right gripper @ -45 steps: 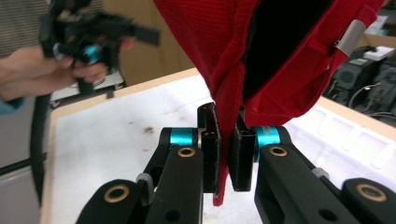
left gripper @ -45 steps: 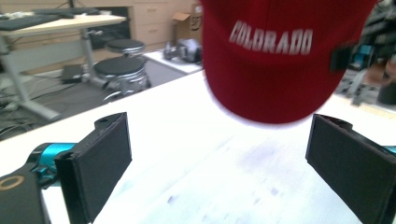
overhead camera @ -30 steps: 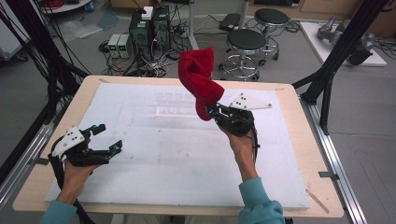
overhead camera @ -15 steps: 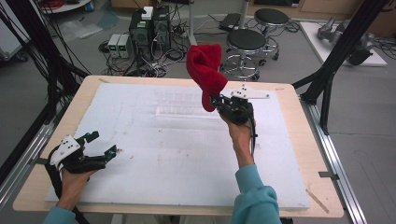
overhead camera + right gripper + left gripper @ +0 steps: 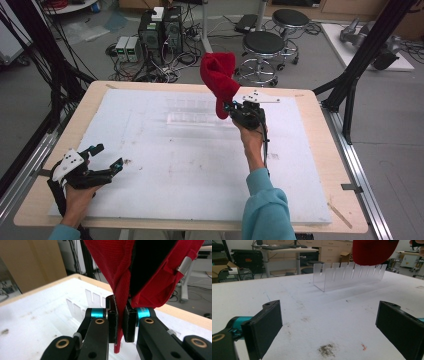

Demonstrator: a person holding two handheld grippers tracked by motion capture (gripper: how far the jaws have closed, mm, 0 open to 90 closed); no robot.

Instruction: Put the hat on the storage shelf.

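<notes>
My right gripper is clamped on the red cloth's lower edge; the cloth rises above my jaws. My left gripper rests spread wide, empty, well apart from it.

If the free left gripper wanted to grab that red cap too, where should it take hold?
Probably the loose top of the red cap, coming in from the left. The right gripper already pinches the bottom edge, so the fabric stands above it with its upper part free. The left gripper rests open, low near the table's front left corner.
</notes>
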